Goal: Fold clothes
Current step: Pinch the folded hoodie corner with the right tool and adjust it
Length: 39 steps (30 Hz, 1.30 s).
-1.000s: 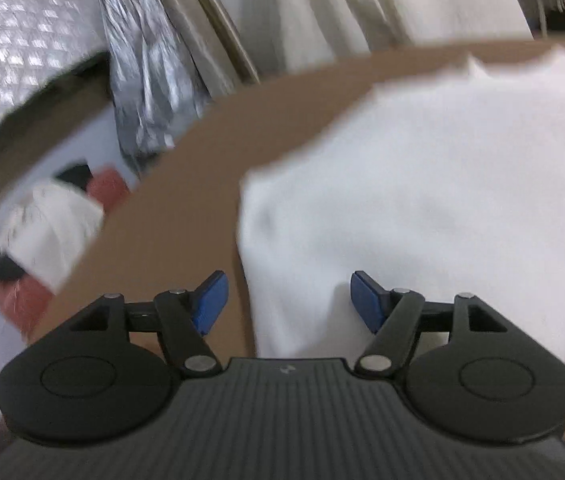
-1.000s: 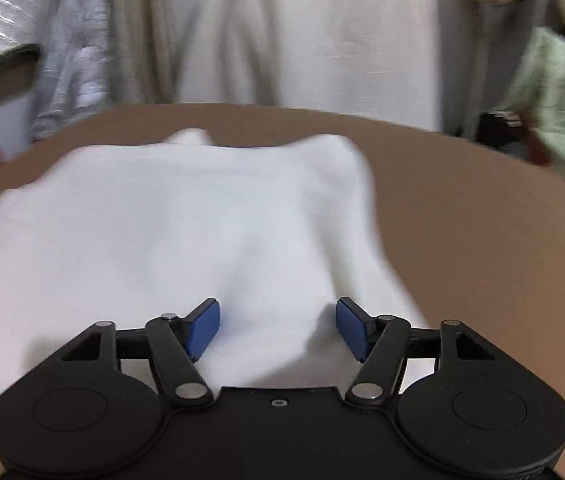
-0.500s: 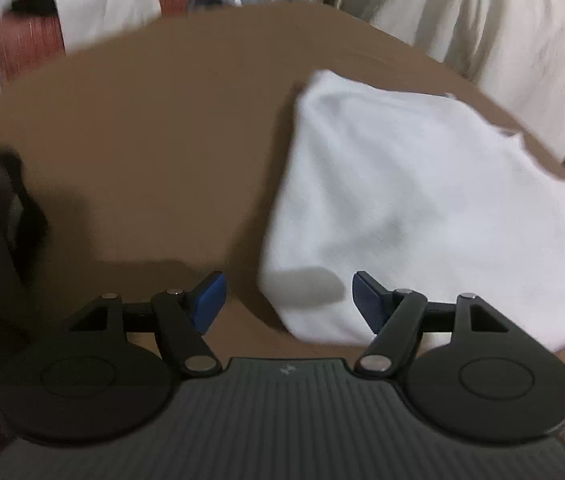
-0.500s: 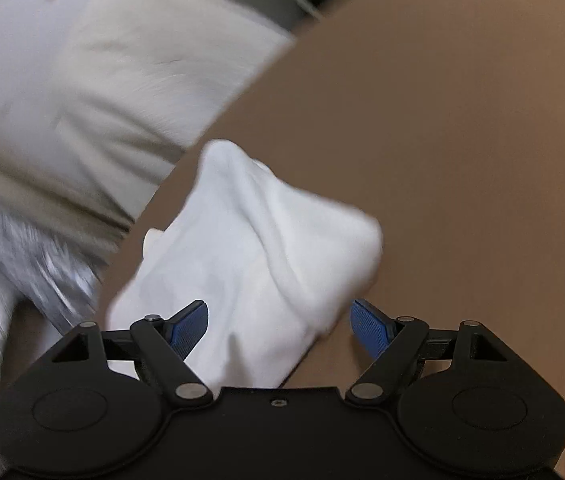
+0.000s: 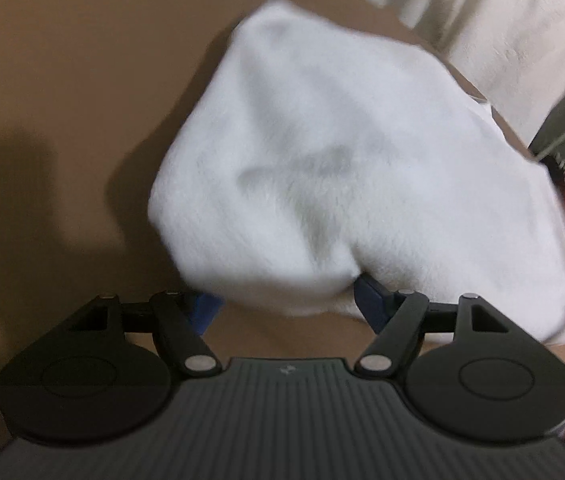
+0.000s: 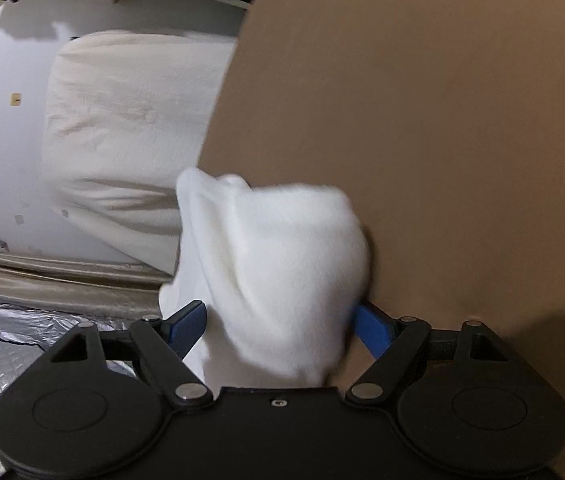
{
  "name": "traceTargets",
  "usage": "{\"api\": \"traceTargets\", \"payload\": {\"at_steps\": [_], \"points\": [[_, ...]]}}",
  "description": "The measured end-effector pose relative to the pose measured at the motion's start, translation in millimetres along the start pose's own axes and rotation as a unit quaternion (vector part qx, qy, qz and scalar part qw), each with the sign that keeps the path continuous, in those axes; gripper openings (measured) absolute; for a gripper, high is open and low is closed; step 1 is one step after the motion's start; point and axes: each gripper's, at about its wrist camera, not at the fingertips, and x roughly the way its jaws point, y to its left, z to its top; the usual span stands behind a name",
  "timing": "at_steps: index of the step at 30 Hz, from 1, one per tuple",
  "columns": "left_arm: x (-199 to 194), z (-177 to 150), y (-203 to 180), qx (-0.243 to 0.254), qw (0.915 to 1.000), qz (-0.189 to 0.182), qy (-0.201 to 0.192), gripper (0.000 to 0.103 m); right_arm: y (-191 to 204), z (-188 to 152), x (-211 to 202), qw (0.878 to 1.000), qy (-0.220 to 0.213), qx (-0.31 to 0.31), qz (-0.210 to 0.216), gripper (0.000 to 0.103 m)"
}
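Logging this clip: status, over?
Left gripper and right gripper open, astride white garment. Garment bunched on brown table. Nothing blocking.

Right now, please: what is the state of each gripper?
Left gripper: jaws wide open around the white garment, gripping nothing.
Right gripper: jaws open, white garment bunched between them, not clamped.

The left gripper (image 5: 286, 306) has a black body with fine ridges and a tiny pale mark at the top middle. Two big round black discs sit at its sides. Black link bars carry shiny silver pins. Its fingertips (image 5: 368, 304) are blue.

The right gripper (image 6: 278, 326) looks the same, but its body is smooth, with one small screw in the middle.
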Motion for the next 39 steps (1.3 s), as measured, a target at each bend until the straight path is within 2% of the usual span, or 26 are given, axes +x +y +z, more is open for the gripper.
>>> {"api": "traceTargets", "payload": {"at_steps": [1, 2, 3, 4, 6, 7, 8, 10, 12, 14, 16, 17, 18, 19, 20, 22, 24, 26, 29, 31, 33, 34, 35, 36, 37, 39], "points": [[-1, -1, -9, 0.028, 0.9993, 0.013, -0.019, 0.030, 8, 3, 6, 1.000, -0.011, -0.027, -0.003, 0.073], [-2, -2, -18, 0.056, 0.9974, 0.026, -0.038, 0.025, 16, 4, 8, 0.997, -0.029, -0.065, -0.009, 0.052], [-11, -3, -23, 0.075, 0.9944, 0.037, -0.064, 0.020, 25, 4, 4, 0.994, -0.047, -0.102, -0.014, 0.037], [-22, -4, -27, 0.091, 0.9904, 0.048, -0.092, 0.014, 36, 6, 1, 0.989, -0.059, -0.134, -0.009, 0.033], [-43, -8, -35, 0.127, 0.9771, 0.091, -0.145, 0.012, 56, 5, -17, 0.978, -0.088, -0.190, 0.000, 0.028], [-47, -10, -33, 0.127, 0.9755, 0.101, -0.148, 0.011, 66, 5, -28, 0.970, -0.103, -0.220, 0.000, 0.024], [-50, -12, -30, 0.124, 0.9756, 0.108, -0.146, 0.011, 71, 6, -35, 0.964, -0.111, -0.240, -0.002, 0.024], [-41, -14, -12, 0.075, 0.9891, 0.085, -0.094, 0.011, 64, 13, -35, 0.966, -0.098, -0.237, -0.020, 0.022], [-34, -16, 3, 0.033, 0.9959, 0.068, -0.049, 0.011, 56, 17, -31, 0.968, -0.086, -0.232, -0.043, 0.020], [-39, -17, -1, 0.044, 0.9940, 0.079, -0.062, 0.011, 50, 19, -25, 0.968, -0.078, -0.231, -0.065, 0.019], [-51, -20, -12, 0.081, 0.9813, 0.136, -0.109, 0.008, 66, 18, -32, 0.959, -0.094, -0.259, -0.061, 0.018], [-58, -22, -17, 0.100, 0.9717, 0.167, -0.134, 0.000, 73, 17, -35, 0.955, -0.102, -0.273, -0.059, 0.018], [-61, -22, -18, 0.123, 0.9553, 0.216, -0.161, 0.000, 79, 16, -38, 0.949, -0.108, -0.288, -0.062, 0.018], [-66, -22, -17, 0.138, 0.9418, 0.246, -0.183, 0.000, 82, 13, -41, 0.942, -0.111, -0.307, -0.075, 0.018], [-68, -19, -10, 0.131, 0.9443, 0.239, -0.185, 0.000, 83, 11, -43, 0.937, -0.111, -0.318, -0.088, 0.018], [-68, -15, 12, 0.071, 0.9701, 0.169, -0.159, 0.000, 72, 15, -39, 0.942, -0.106, -0.290, -0.130, 0.020], [-58, -14, 22, 0.037, 0.9841, 0.124, -0.122, 0.001, 63, 19, -37, 0.940, -0.115, -0.267, -0.177, 0.020], [-54, -15, 19, 0.039, 0.9860, 0.110, -0.119, 0.001, 59, 23, -45, 0.933, -0.134, -0.256, -0.215, 0.024], [-53, -14, 5, 0.060, 0.9849, 0.086, -0.138, 0.008, 49, 35, -68, 0.955, -0.124, -0.200, -0.182, 0.032], [-48, -10, 7, 0.069, 0.9879, 0.062, -0.124, 0.021, 40, 38, -77, 0.976, -0.090, -0.140, -0.138, 0.059], [-28, -3, 8, 0.082, 0.9869, 0.116, -0.076, 0.031, 35, 30, -82, 0.985, -0.056, -0.120, -0.113, 0.066], [-17, 0, 9, 0.089, 0.9838, 0.147, -0.051, 0.032, 34, 26, -80, 0.986, -0.036, -0.117, -0.111, 0.071], [-6, 4, 10, 0.096, 0.9790, 0.179, -0.025, 0.032, 33, 22, -77, 0.987, -0.015, -0.114, -0.110, 0.074], [10, 1, 15, 0.102, 0.9693, 0.223, 0.015, 0.032, 32, 19, -71, 0.988, 0.003, -0.109, -0.106, 0.076], [17, -3, 19, 0.103, 0.9656, 0.237, 0.030, 0.033, 32, 16, -65, 0.990, 0.019, -0.102, -0.100, 0.076], [4, 1, 20, 0.080, 0.9711, 0.225, 0.010, 0.032, 29, 11, -54, 0.993, 0.043, -0.081, -0.071, 0.078]]}}
